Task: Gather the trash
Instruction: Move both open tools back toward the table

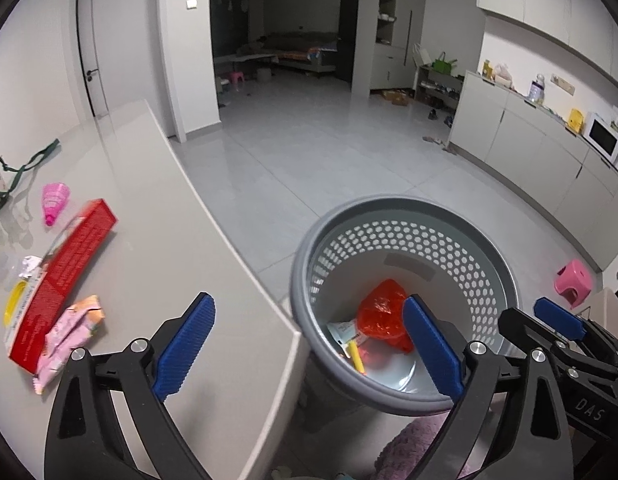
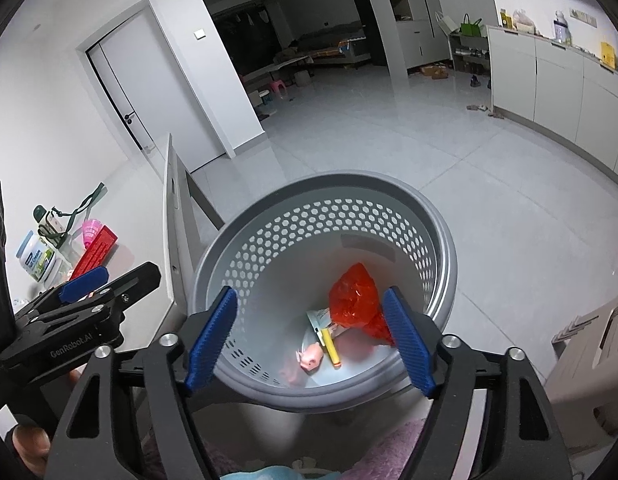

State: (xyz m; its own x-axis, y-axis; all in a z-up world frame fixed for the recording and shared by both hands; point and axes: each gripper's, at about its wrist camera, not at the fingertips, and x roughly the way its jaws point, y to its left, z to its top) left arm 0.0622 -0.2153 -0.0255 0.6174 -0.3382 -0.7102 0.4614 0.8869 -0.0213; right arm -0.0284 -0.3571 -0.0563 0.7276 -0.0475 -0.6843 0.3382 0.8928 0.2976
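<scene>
A grey perforated basket [image 1: 389, 204] [image 2: 329, 180] stands on the floor beside the table corner. Inside lie a red plastic bag [image 1: 383, 312] [image 2: 355, 292], a white wrapper [image 2: 321, 318], a yellow tube [image 2: 331, 346] and a small pink pig [image 2: 311, 356]. My left gripper [image 1: 309, 304] is open and empty, spanning the table corner and the basket's near rim. Above the basket, my right gripper [image 2: 310, 296] is also open with nothing in its jaws. On the table lie a red box [image 1: 69, 276], a pink packet [image 1: 73, 332], a crumpled white wrapper [image 1: 31, 266] and a pink cone [image 1: 55, 200].
The grey table [image 1: 169, 240] also holds a yellow roll [image 1: 15, 304], a tin [image 2: 37, 260] and a green-strapped bottle [image 2: 49, 224]. A pink stool [image 1: 573, 282] stands at the right. Cabinets with a microwave [image 1: 603, 142] line the far right wall. Tiled floor stretches beyond the basket.
</scene>
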